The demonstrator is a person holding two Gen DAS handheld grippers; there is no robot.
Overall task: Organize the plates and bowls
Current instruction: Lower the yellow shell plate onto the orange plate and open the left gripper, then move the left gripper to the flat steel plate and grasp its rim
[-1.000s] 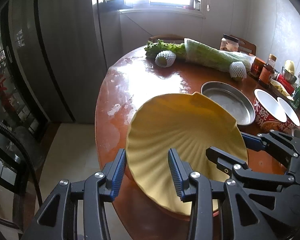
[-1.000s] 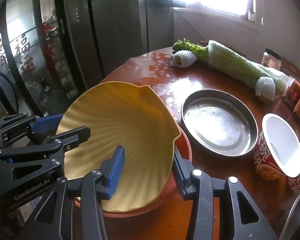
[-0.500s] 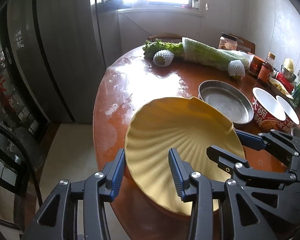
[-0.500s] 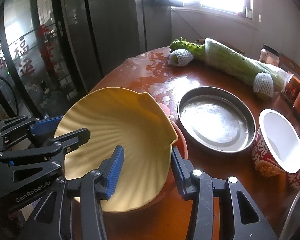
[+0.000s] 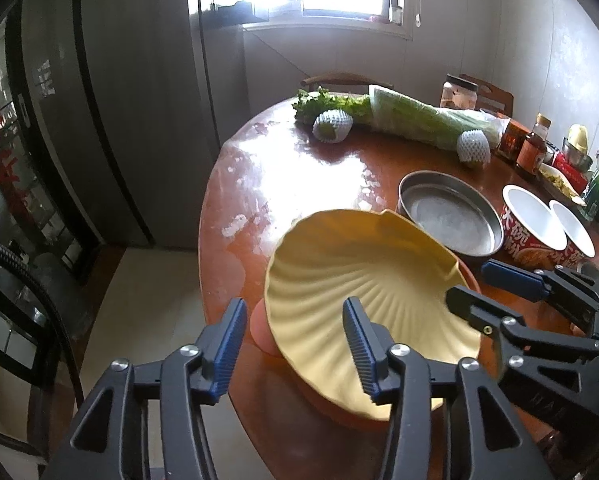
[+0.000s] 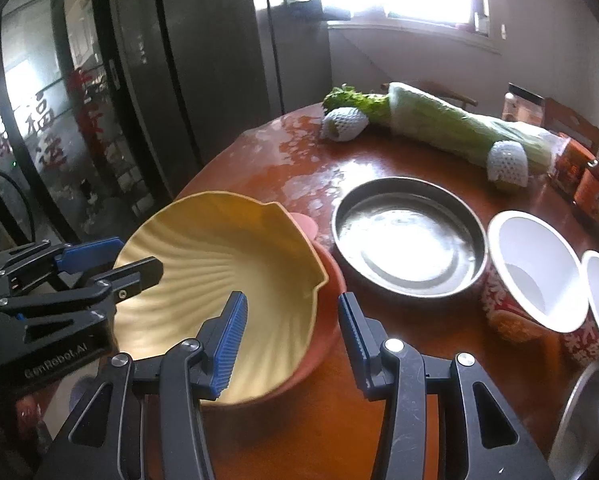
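A yellow shell-shaped plate [image 5: 363, 280] rests in a pink plate [image 5: 261, 332] at the near edge of the round wooden table [image 5: 299, 168]. My left gripper [image 5: 295, 348] is open, its jaws straddling the near-left rim of the stack. My right gripper [image 6: 291, 332] is open, its jaws straddling the near-right rim of the yellow plate [image 6: 215, 268] and the pink plate [image 6: 327, 300]. The right gripper also shows in the left wrist view [image 5: 475, 292], and the left gripper in the right wrist view [image 6: 111, 264]. A steel pan [image 6: 407, 236] and two paper noodle bowls [image 6: 535, 272] stand to the right.
Wrapped cabbage [image 5: 423, 122], leafy greens and two foam-netted fruits [image 5: 333, 126] lie at the table's far side. Jars and bottles [image 5: 531, 148] crowd the far right. A steel bowl rim [image 6: 591, 420] shows at the near right. A dark fridge [image 5: 111, 120] stands to the left.
The yellow plate has sunk lower and flatter into the pink plate. Both grippers have drawn back slightly, and the pink rim now shows by the left jaws.
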